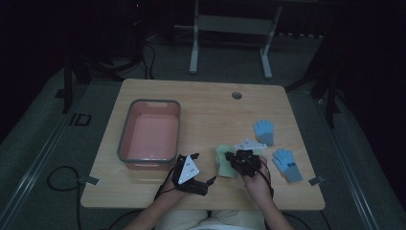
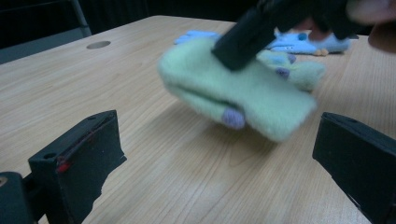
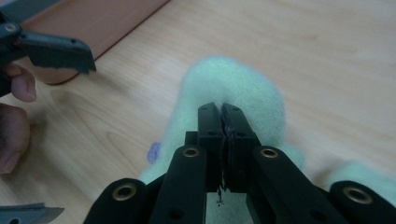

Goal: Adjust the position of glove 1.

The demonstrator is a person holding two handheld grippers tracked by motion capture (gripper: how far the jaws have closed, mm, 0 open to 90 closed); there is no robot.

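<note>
Green glove (image 2: 236, 95): fuzzy knit, soft oblong, long axis running toward the pink bin (image 1: 149, 135). Right gripper (image 3: 222, 122) clamped on it; left gripper (image 2: 219, 154) gapes wide, empty.

Pale green fuzzy glove (image 2: 238, 93) with purple fingertips, folded, partly lifted off the wooden table (image 1: 210, 110).

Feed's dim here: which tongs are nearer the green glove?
Right. The right tongs are clamped on the green glove; the left tongs stand open beside it, apart.
</note>
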